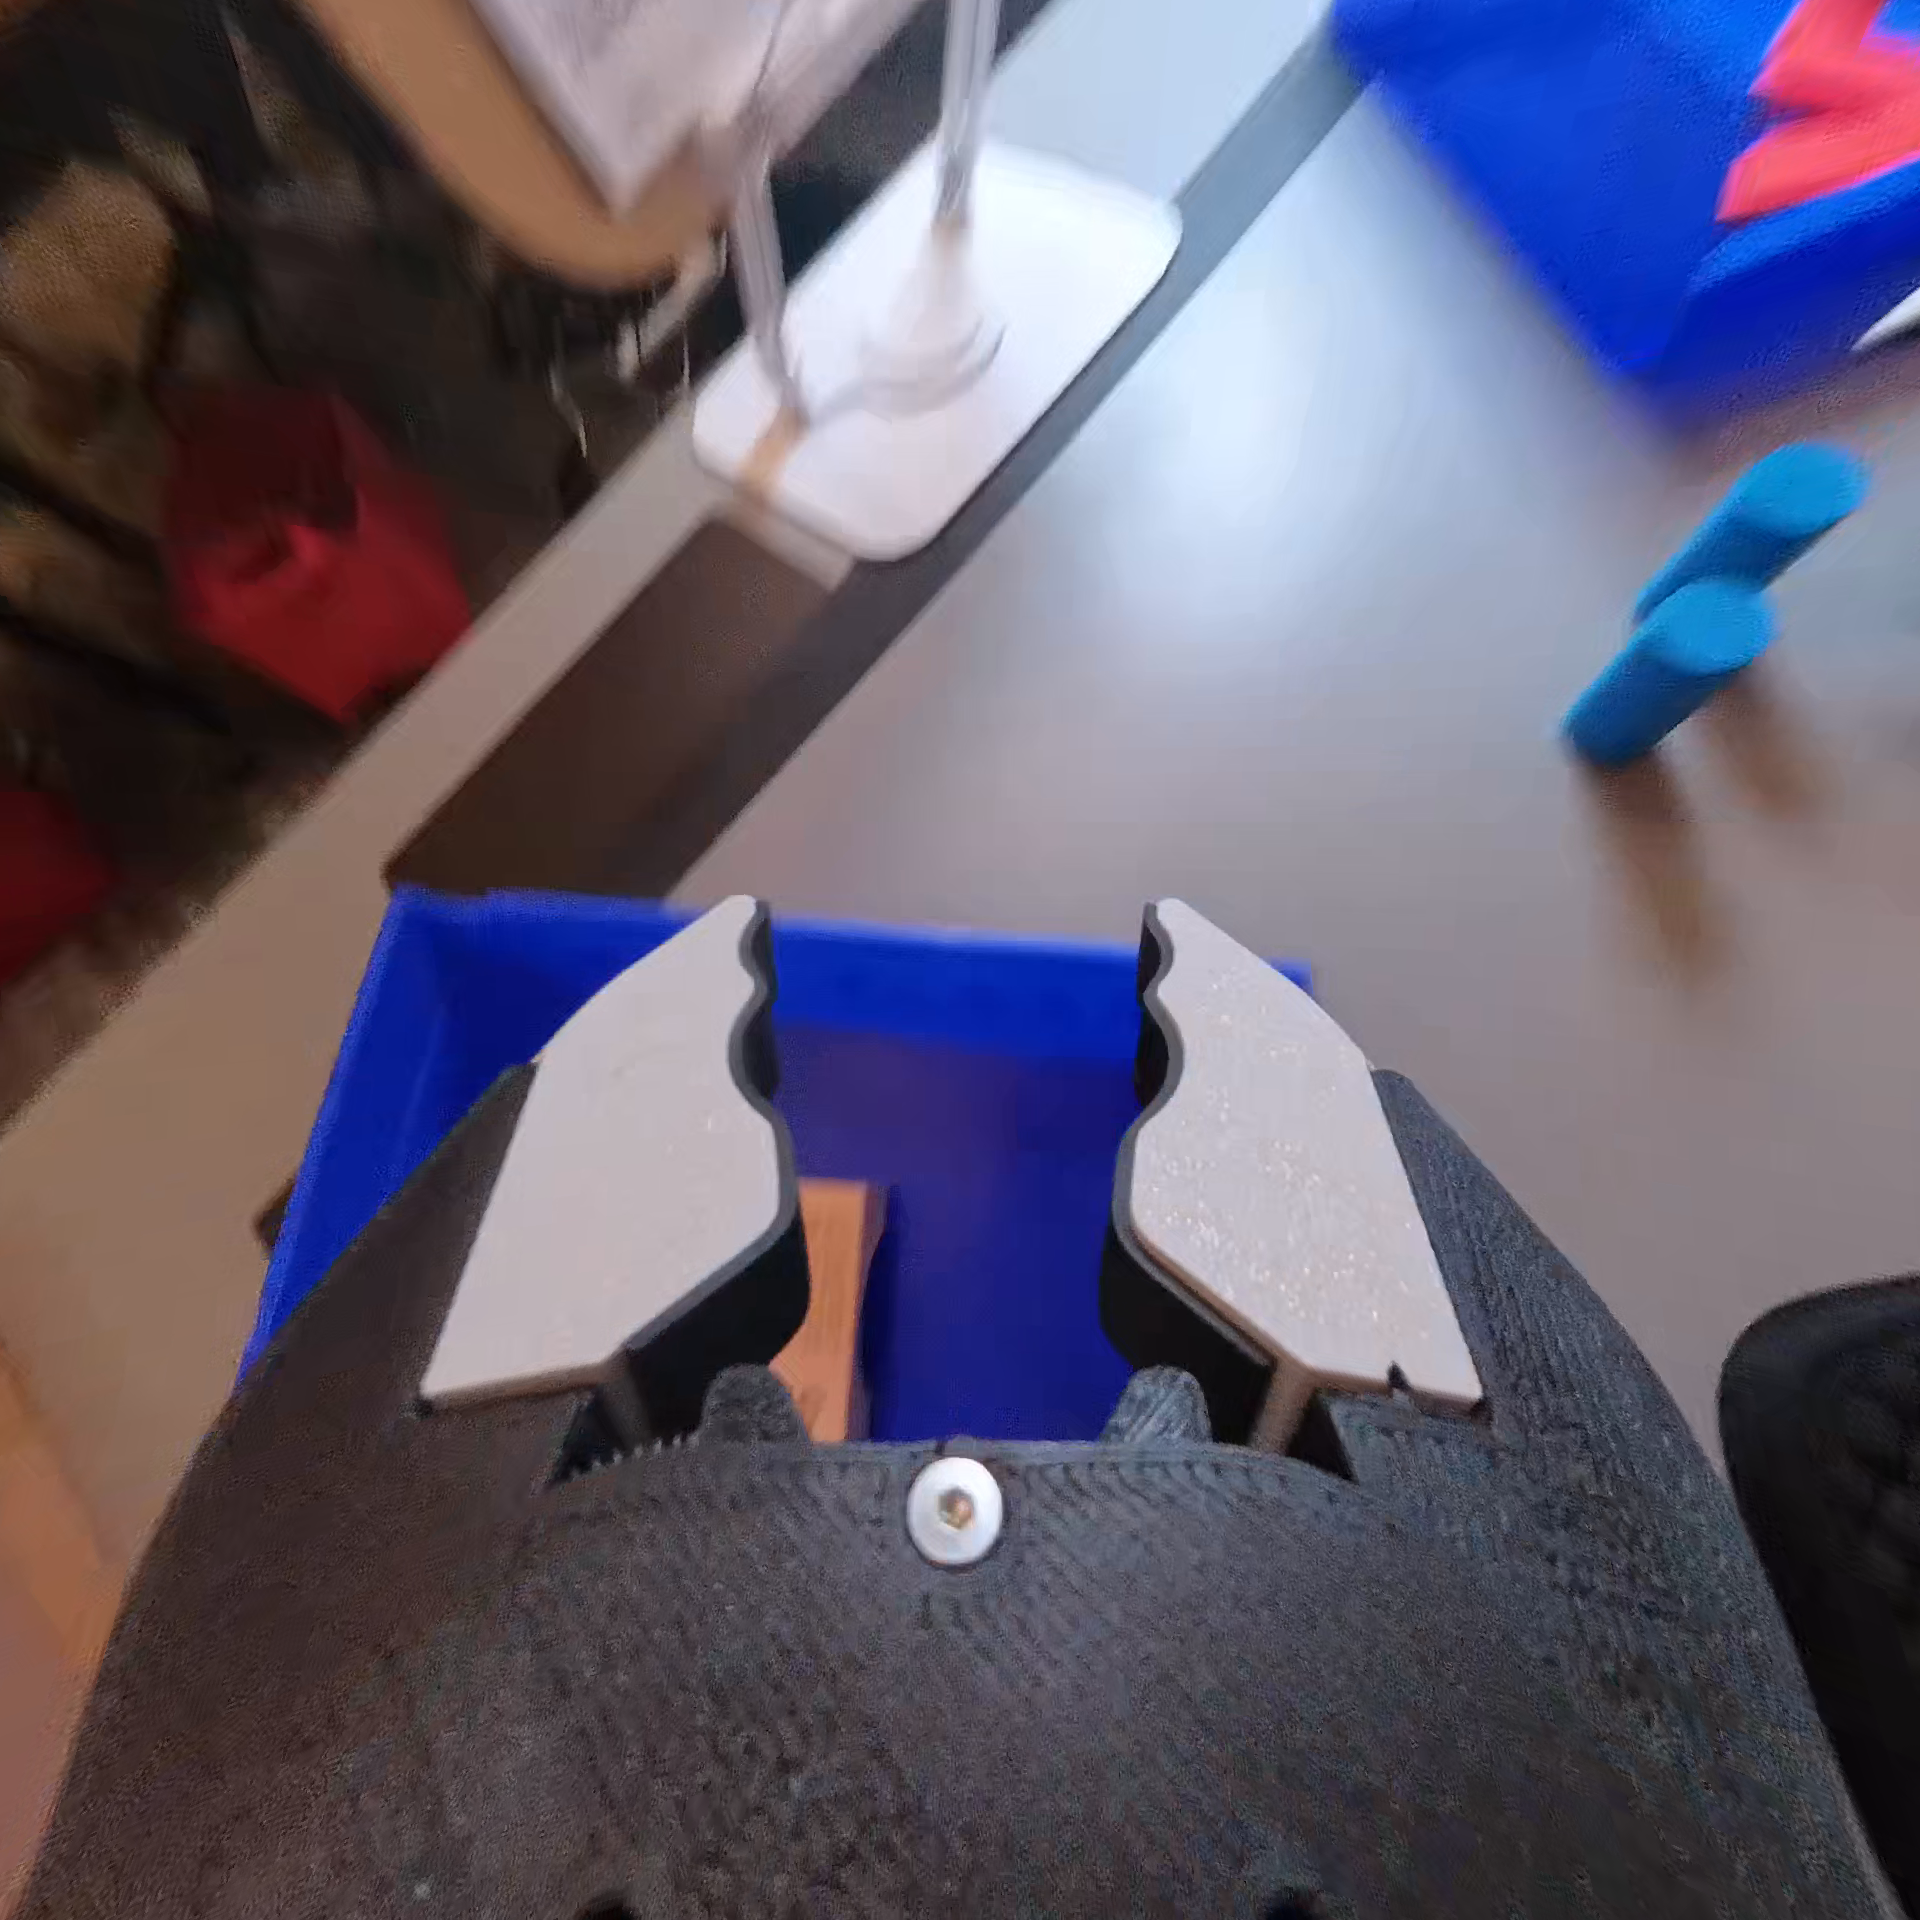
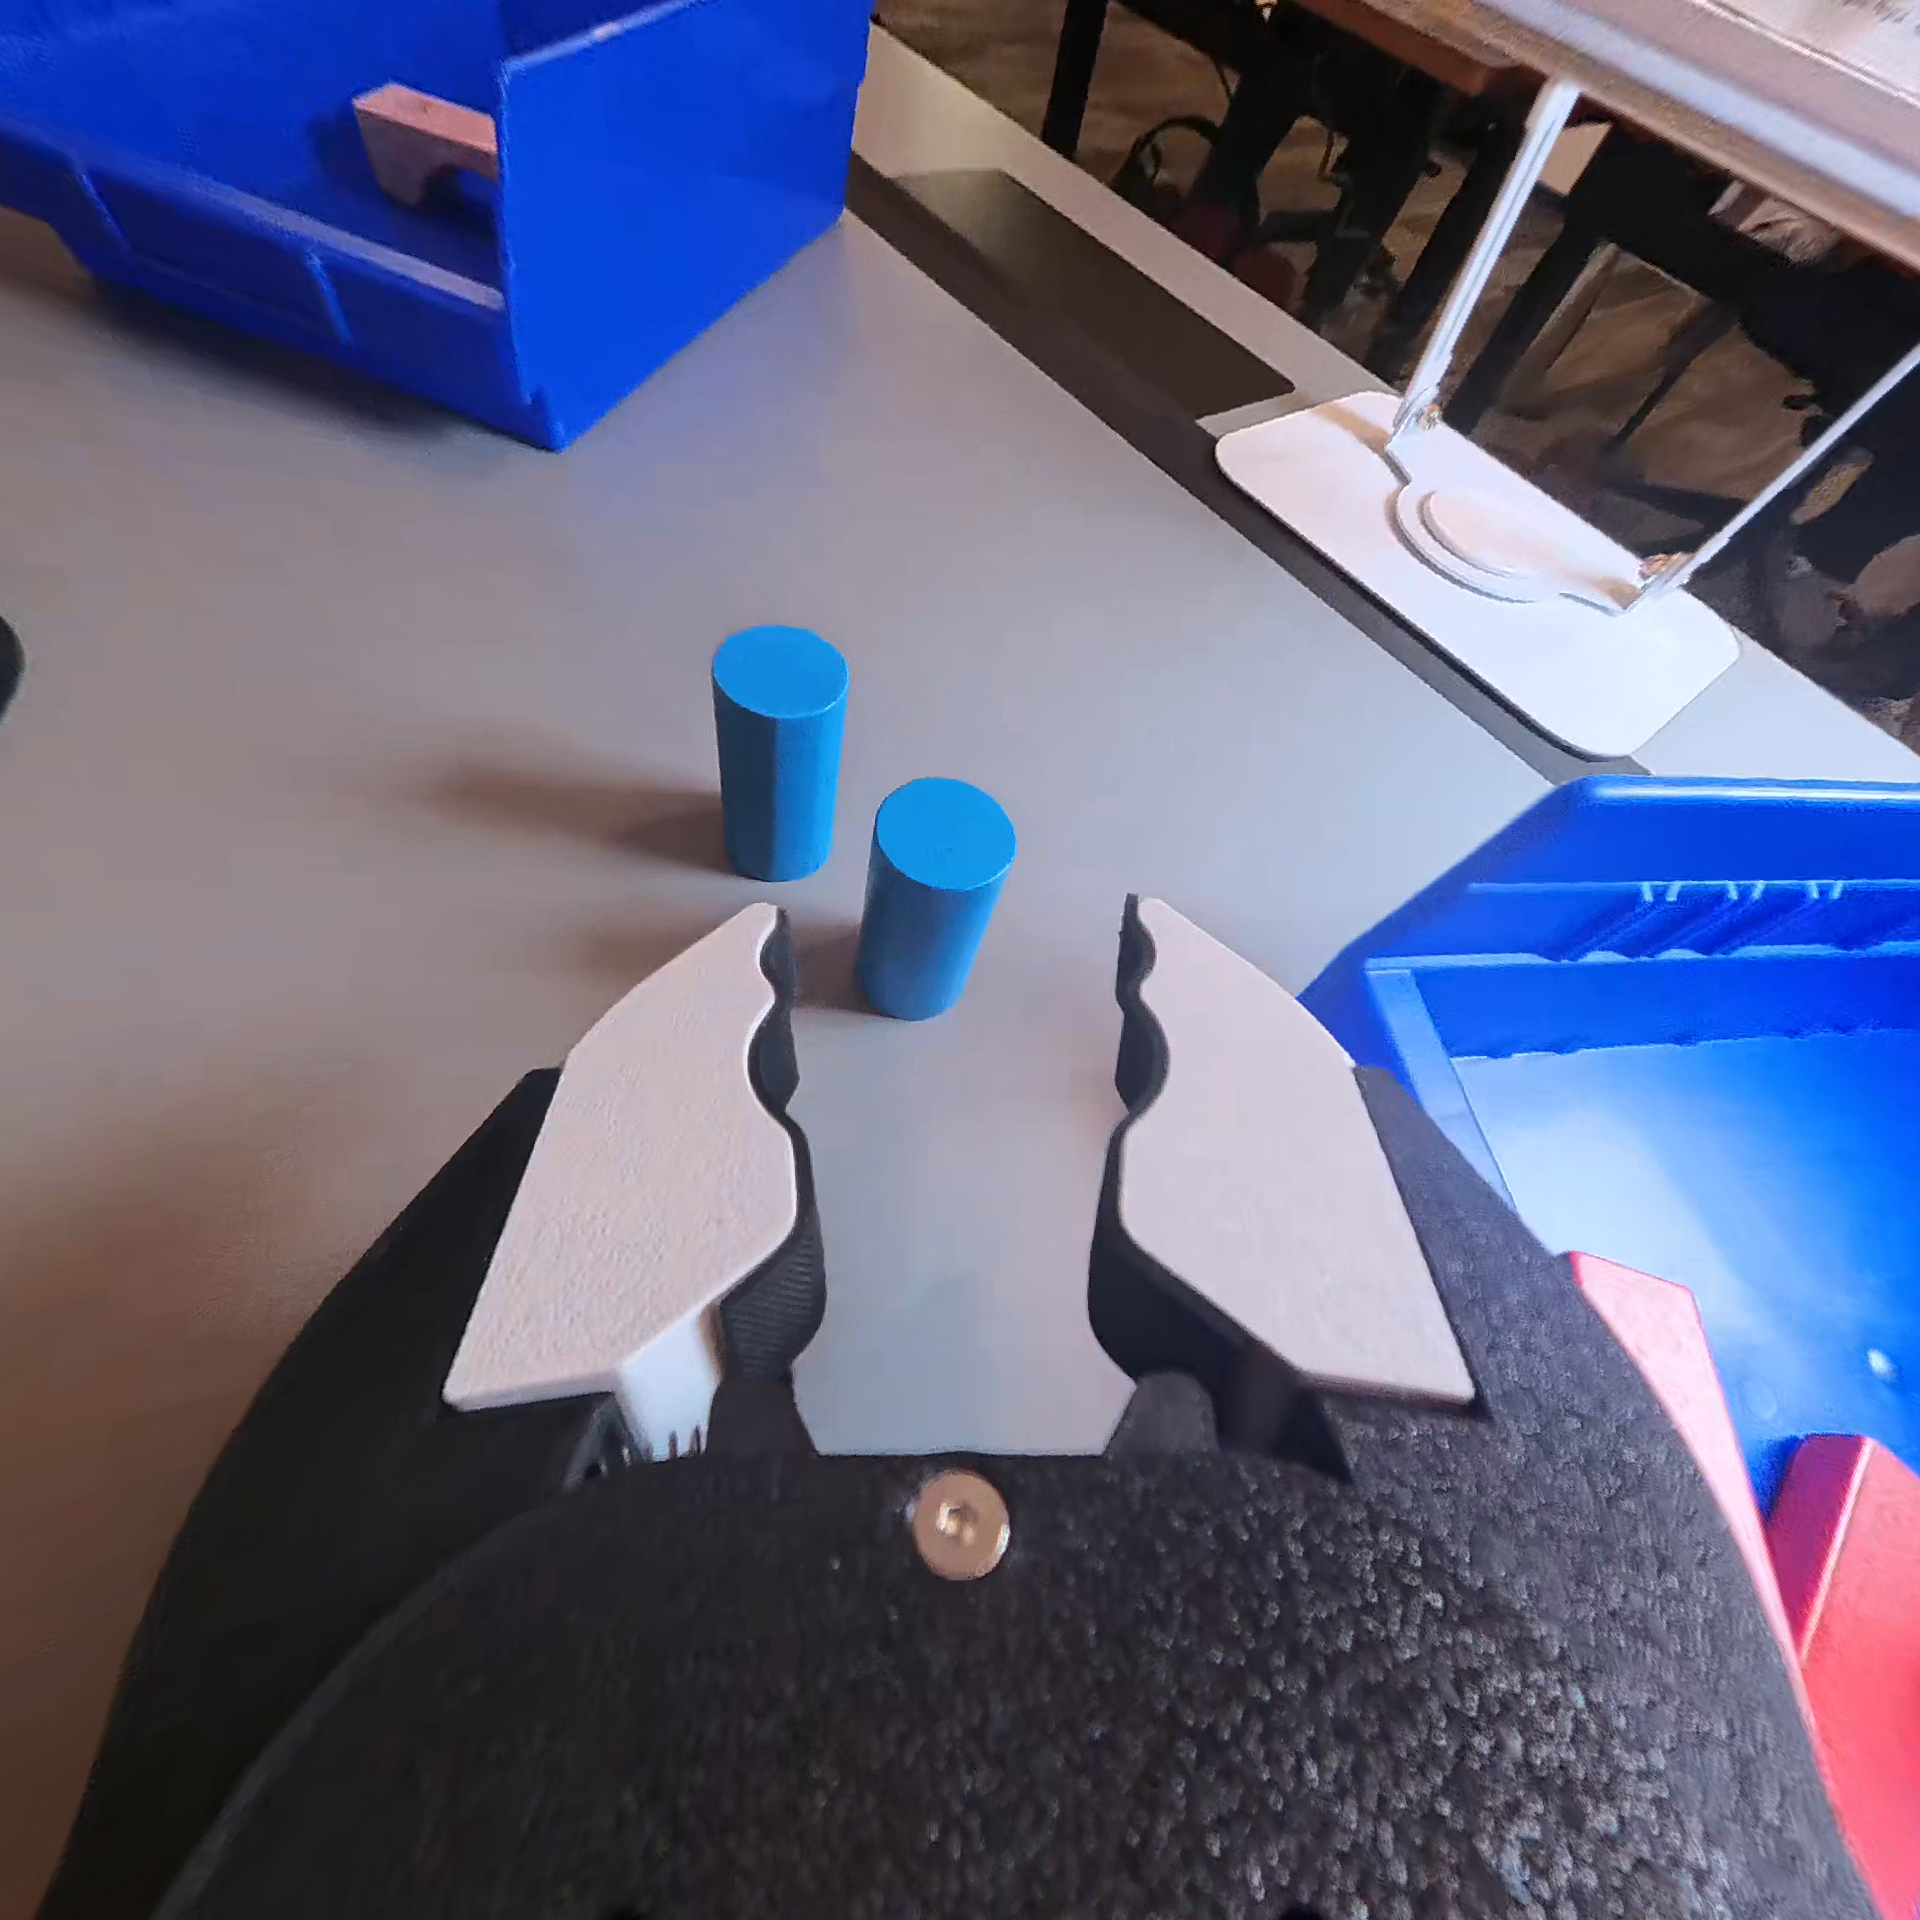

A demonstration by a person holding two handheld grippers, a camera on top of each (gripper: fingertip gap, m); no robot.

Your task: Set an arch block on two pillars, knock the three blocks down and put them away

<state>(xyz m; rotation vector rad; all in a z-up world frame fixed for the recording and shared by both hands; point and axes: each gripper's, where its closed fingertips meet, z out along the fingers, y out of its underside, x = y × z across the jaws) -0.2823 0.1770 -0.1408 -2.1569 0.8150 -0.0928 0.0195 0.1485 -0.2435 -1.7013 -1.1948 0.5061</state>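
Two blue cylinder pillars stand upright side by side on the grey table, the near one (image 2: 933, 899) just ahead of my right gripper (image 2: 954, 914), the far one (image 2: 779, 753) behind it to the left. The right gripper is open and empty. The pillars also show in the left wrist view (image 1: 1714, 613) at the far right. My left gripper (image 1: 956, 920) is open and empty, above a blue bin (image 1: 436, 997) that holds a wooden block (image 1: 831, 1309), partly hidden by the left finger. In the right wrist view that bin (image 2: 665, 208) has a wooden arch block (image 2: 426, 145) in it.
A second blue bin (image 2: 1621, 997) sits at the right with red blocks (image 2: 1839, 1558) inside; it shows in the left wrist view (image 1: 1558, 156) too. A white stand base (image 2: 1455, 582) with clear legs sits by the table's far edge, next to a dark strip (image 2: 1070, 281). My right fingertips sit around 35 cm from my left ones. The white stand base (image 2: 1455, 582) sits 35 cm or so from the ends of my right fingers. My left wrist view (image 1: 988, 338) looks at it from another angle.
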